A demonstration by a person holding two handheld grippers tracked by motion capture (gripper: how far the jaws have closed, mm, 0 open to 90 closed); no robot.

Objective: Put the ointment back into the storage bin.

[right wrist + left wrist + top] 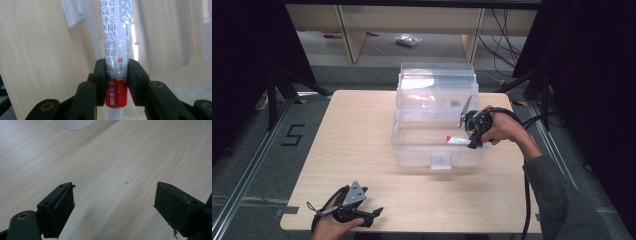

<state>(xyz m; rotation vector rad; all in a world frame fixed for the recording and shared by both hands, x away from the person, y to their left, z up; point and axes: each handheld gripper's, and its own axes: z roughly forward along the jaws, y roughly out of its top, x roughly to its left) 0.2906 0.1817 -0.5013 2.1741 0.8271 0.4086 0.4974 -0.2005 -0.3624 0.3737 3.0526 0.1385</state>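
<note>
White-and-red ointment tube is hanging clamped in the right gripper over the clear plastic lidded box at frame centre, seemingly not yet dropped, while the left gripper is resting wide open at lower left.

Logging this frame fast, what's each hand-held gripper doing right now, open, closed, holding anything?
Left hand-held gripper: open, holding nothing, over the table.
Right hand-held gripper: closed on the tube, at the clear box.
</note>
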